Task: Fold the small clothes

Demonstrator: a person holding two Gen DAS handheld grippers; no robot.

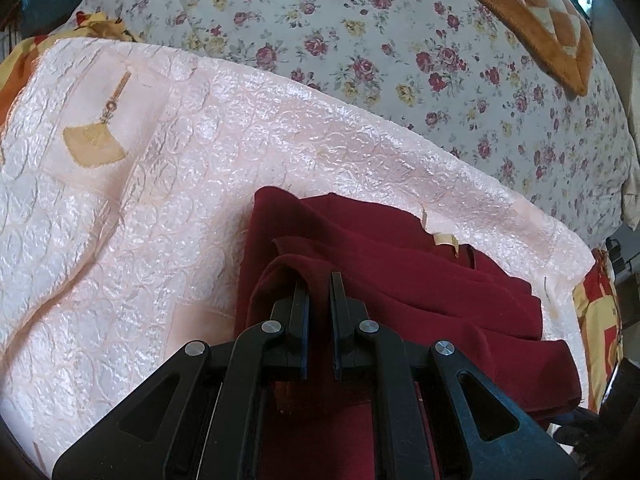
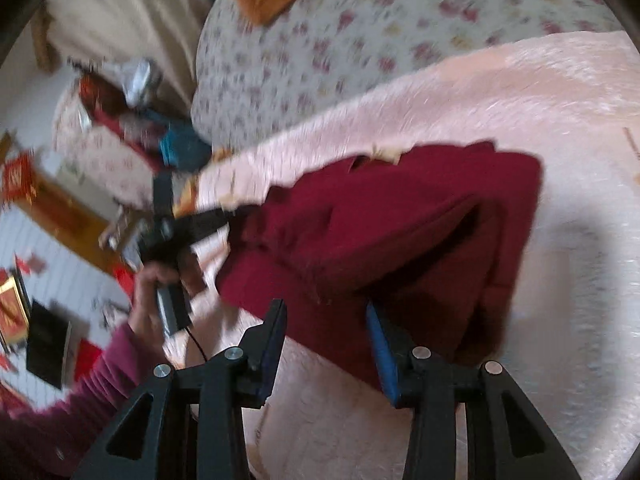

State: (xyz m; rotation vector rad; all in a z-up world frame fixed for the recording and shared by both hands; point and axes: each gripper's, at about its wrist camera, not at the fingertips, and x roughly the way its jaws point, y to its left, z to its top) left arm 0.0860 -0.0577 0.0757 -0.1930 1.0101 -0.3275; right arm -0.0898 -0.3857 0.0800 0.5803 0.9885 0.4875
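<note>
One soft, limp red garment point(image 1: 400, 280): left claw point(image 1: 320, 280) apparently pinches a fold; right claw point(image 2: 326, 312) spread, just before its hem.

One dark red fabric garment point(image 1: 400, 280) lies on one pale pink quilted satin bedspread point(image 1: 160, 200), and one white quilt printed with small red and yellow roses point(image 1: 400, 60) lies behind it. One orange-bordered patchwork blanket point(image 1: 540, 20) shows at the far edge. There are two black two-finger grippers: the left gripper point(image 1: 319, 292) and the right gripper point(image 2: 326, 312), each with two fingers. One hand in a magenta sleeve point(image 2: 152, 300) is visible, holding one of them.
</note>
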